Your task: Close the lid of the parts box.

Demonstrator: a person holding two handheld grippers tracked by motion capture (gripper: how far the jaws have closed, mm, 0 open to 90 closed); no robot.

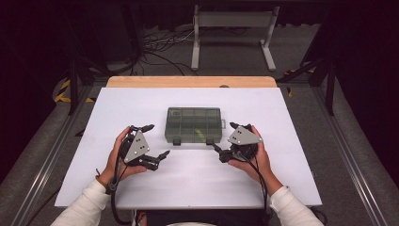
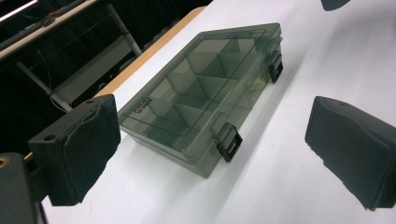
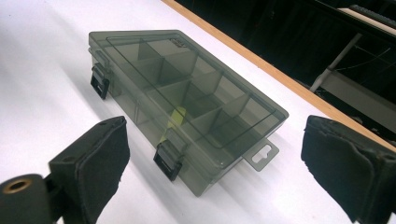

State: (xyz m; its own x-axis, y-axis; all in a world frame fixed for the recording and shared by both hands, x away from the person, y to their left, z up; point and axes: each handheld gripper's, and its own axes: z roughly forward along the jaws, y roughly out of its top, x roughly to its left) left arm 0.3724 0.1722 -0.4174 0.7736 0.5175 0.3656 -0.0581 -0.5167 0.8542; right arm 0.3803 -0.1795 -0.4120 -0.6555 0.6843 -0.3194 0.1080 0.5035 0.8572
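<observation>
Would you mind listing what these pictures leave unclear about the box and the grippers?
- Contents of the box: the smoky lid dims them in every view; a yellowish thing in the right gripper view cannot be identified.
- Lid label: too small to read in the left gripper view.
- Right gripper: its far finger is partly hidden by the grey plate in the high view.
- Left gripper: the hand hides its body in the high view.

white table top (image 1: 188,183) | wooden edge strip (image 1: 190,82) | metal frame stand (image 1: 234,21) | floor cables (image 1: 160,44)
</observation>
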